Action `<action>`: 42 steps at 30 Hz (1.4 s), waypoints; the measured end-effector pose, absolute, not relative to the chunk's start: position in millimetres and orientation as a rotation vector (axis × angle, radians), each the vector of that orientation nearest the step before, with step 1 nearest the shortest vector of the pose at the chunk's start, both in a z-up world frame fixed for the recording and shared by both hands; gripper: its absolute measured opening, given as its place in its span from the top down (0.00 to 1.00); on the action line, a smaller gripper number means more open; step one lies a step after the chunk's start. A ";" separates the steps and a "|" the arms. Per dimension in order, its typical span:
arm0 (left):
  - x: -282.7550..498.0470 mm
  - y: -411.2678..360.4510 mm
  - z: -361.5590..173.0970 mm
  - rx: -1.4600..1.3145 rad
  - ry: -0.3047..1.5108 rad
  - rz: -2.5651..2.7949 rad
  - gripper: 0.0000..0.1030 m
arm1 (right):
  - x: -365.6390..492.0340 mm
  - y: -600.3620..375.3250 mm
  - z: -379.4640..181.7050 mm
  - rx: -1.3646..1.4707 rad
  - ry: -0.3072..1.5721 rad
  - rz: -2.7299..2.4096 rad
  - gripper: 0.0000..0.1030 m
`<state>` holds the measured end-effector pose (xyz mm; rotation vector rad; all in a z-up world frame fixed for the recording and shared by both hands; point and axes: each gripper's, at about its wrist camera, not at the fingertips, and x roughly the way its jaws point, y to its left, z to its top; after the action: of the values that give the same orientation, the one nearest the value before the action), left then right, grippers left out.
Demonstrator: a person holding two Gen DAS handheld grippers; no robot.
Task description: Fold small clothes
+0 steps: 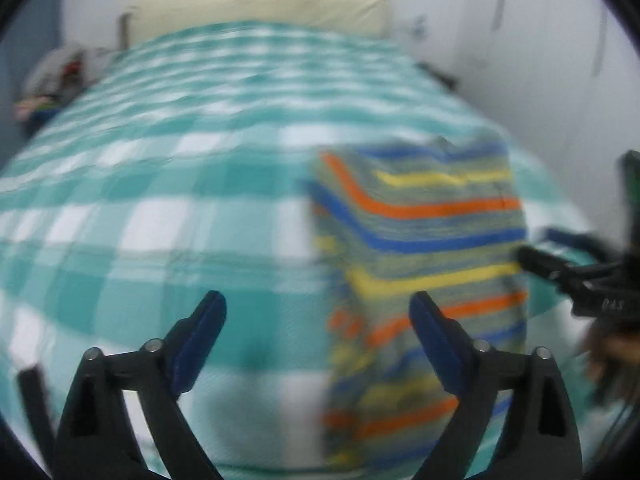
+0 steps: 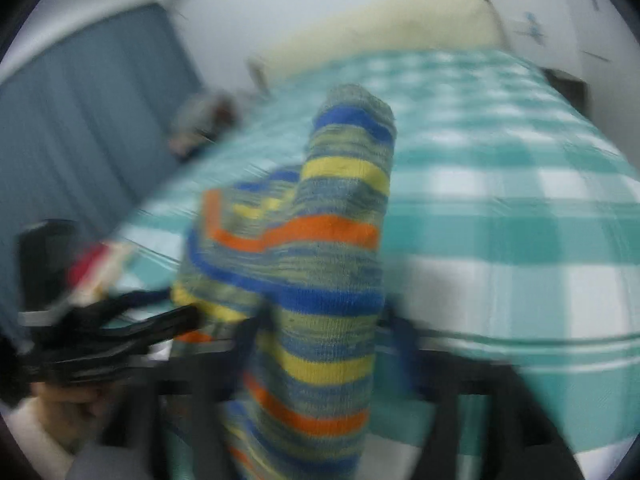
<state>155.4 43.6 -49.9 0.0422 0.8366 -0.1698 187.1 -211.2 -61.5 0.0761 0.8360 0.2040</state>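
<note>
The folding looks partly done, as a judgement: the striped knit garment in blue, orange, yellow and grey-green (image 1: pixel 424 248) shows stripes that bend at a corner toward its 10 o'clock side, which suggests one layer is doubled over, but both views are blurred and the number of folds cannot be read. It does not lie as a tidy packet, so at least a final fold and a flattening seem to remain. A heap of other clothes (image 1: pixel 56 80) sits far off at 10 o'clock by the bed's edge, probably still to be folded.

In the left wrist view the garment lies on the teal-and-white checked bedspread (image 1: pixel 160 184), from 1 o'clock down to 5 o'clock of the left gripper (image 1: pixel 318 308). That gripper's blue-padded fingers stand wide apart and hold nothing; its 3 o'clock finger overlaps the cloth's edge in the picture, contact unclear.

The right gripper (image 1: pixel 532 258) meets the garment's 3 o'clock edge. In the right wrist view the cloth (image 2: pixel 320 280) drapes up between its fingers, seemingly pinched, though blur prevents certainty.
</note>
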 end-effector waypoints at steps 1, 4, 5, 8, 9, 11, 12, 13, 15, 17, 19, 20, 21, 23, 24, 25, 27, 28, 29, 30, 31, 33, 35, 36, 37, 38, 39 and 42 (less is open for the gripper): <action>141.9 46.2 -53.7 0.081 0.824 -0.134 0.10 | 185.4 -212.0 -72.3 0.009 0.868 0.138 0.01; 104.0 40.9 -44.6 0.174 0.720 -0.036 0.06 | 149.4 -220.4 -89.2 -0.075 0.876 0.076 0.01; 89.4 37.3 -37.7 0.195 0.678 -0.004 0.02 | 136.4 -219.0 -88.8 -0.078 0.869 0.077 0.01; 69.5 23.0 -19.6 0.229 0.627 0.072 0.00 | 94.1 -204.6 -71.3 -0.086 0.808 0.072 0.01; 63.4 19.9 -14.0 0.224 0.641 0.091 0.00 | 79.6 -197.1 -61.5 -0.095 0.781 0.062 0.00; 59.8 18.7 -4.4 0.192 0.657 0.088 0.00 | 58.6 -193.5 -44.3 -0.111 0.746 0.040 0.00; 55.2 15.3 -0.6 0.180 0.669 0.071 0.00 | 49.1 -189.7 -36.0 -0.121 0.736 0.031 0.00; 48.0 12.6 4.5 0.177 0.681 0.048 0.00 | 38.1 -186.7 -27.8 -0.134 0.727 0.010 0.00; 34.7 4.1 8.8 0.189 0.706 0.008 0.00 | 26.7 -181.4 -15.6 -0.151 0.717 -0.002 0.00; 22.5 -4.2 10.7 0.190 0.715 0.003 0.00 | 15.2 -175.1 -6.3 -0.182 0.712 -0.015 0.00; 15.0 -7.9 9.7 0.177 0.727 0.003 0.00 | 2.4 -172.4 1.2 -0.199 0.704 -0.021 0.00; 14.5 -9.7 7.4 0.174 0.733 -0.006 0.00 | -1.5 -171.8 3.9 -0.199 0.700 -0.022 0.00; 13.9 -11.3 4.6 0.175 0.740 -0.018 0.00 | -4.5 -171.2 6.8 -0.197 0.698 -0.026 0.00; 13.7 -13.6 -0.9 0.181 0.747 -0.021 0.00 | -8.3 -171.5 8.4 -0.195 0.693 -0.032 0.00; 14.6 -13.5 -4.1 0.174 0.751 -0.020 0.00 | -9.0 -171.2 8.7 -0.197 0.695 -0.039 0.00; 14.8 -13.6 -6.2 0.161 0.756 -0.022 0.00 | -9.1 -171.5 8.5 -0.200 0.697 -0.047 0.00; 20.1 -11.4 -12.4 0.128 0.778 -0.034 0.00 | -7.4 -172.3 6.9 -0.198 0.707 -0.052 0.00; 23.0 -10.7 -14.8 0.117 0.791 -0.038 0.00 | -6.3 -173.1 6.1 -0.187 0.715 -0.050 0.00; 25.5 -10.2 -16.0 0.111 0.804 -0.040 0.00 | -5.3 -173.2 5.4 -0.181 0.721 -0.050 0.00; 26.9 -9.5 -16.2 0.109 0.810 -0.044 0.00 | -4.2 -172.5 4.9 -0.177 0.725 -0.049 0.00; 27.4 -8.4 -15.9 0.105 0.807 -0.046 0.00 | -3.5 -172.0 4.6 -0.171 0.724 -0.044 0.00; 25.8 -5.7 -12.9 0.092 0.799 -0.045 0.00 | -2.3 -170.5 4.0 -0.164 0.725 -0.039 0.00; 23.4 -2.9 -9.5 0.074 0.798 -0.044 0.00 | -2.0 -168.9 2.6 -0.156 0.727 -0.030 0.00; 22.8 -2.2 -8.7 0.069 0.799 -0.043 0.00 | -2.2 -168.2 1.6 -0.153 0.731 -0.025 0.00; 21.9 -1.9 -7.8 0.065 0.798 -0.040 0.00 | -2.2 -168.1 0.9 -0.149 0.733 -0.021 0.00; 21.1 -2.0 -7.2 0.065 0.798 -0.037 0.00 | -2.6 -168.0 0.0 -0.145 0.736 -0.019 0.00; 20.4 -2.3 -6.8 0.068 0.799 -0.033 0.00 | -2.9 -167.7 -0.5 -0.144 0.740 -0.019 0.00; 19.2 -4.5 -6.1 0.079 0.798 -0.016 0.00 | -4.3 -167.3 -1.5 -0.143 0.743 -0.021 0.00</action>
<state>19.2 -4.5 -6.1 0.0785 0.7985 -0.0165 -4.3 -167.3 -1.5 -0.1425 0.7429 -0.0212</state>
